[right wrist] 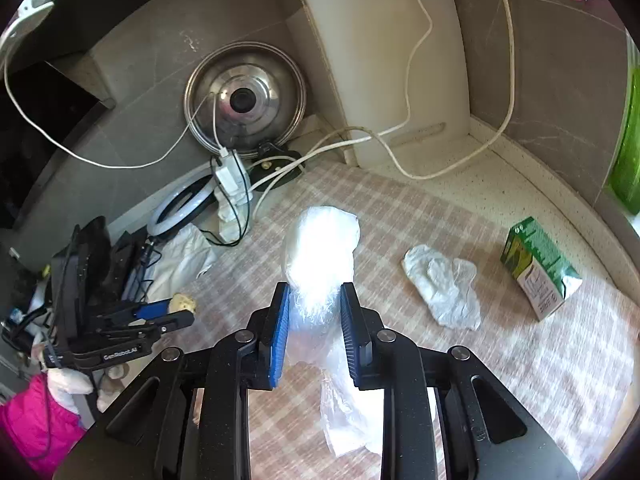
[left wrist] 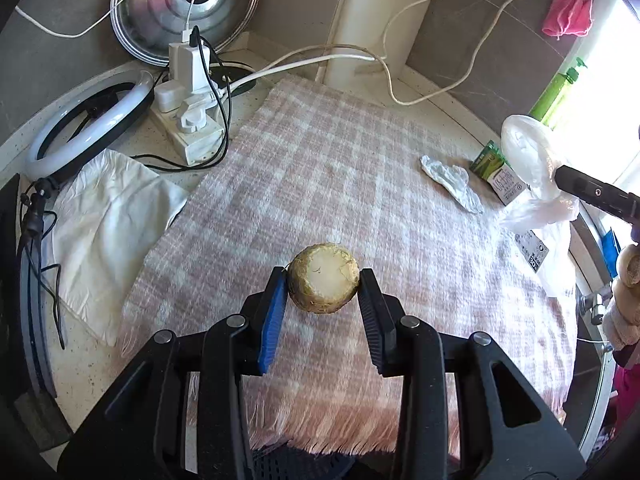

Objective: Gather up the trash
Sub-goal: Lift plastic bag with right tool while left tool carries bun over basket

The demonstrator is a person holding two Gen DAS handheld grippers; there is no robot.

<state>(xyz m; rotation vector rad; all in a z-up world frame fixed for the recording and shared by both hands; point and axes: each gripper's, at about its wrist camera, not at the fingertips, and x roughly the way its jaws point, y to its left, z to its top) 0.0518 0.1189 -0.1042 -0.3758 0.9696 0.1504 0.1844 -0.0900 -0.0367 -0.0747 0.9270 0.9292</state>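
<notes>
We see the left gripper (left wrist: 323,280) clamping a round vegetable stub (left wrist: 324,277) at centre frame; the right gripper (right wrist: 314,294) pinches a clear plastic bag (right wrist: 320,256), seemingly lifted.

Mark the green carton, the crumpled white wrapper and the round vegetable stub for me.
green carton (right wrist: 538,266), right wrist view, on its front face.
crumpled white wrapper (right wrist: 444,288), right wrist view, on its middle.
round vegetable stub (left wrist: 324,278), left wrist view, on its pale cut face.
</notes>
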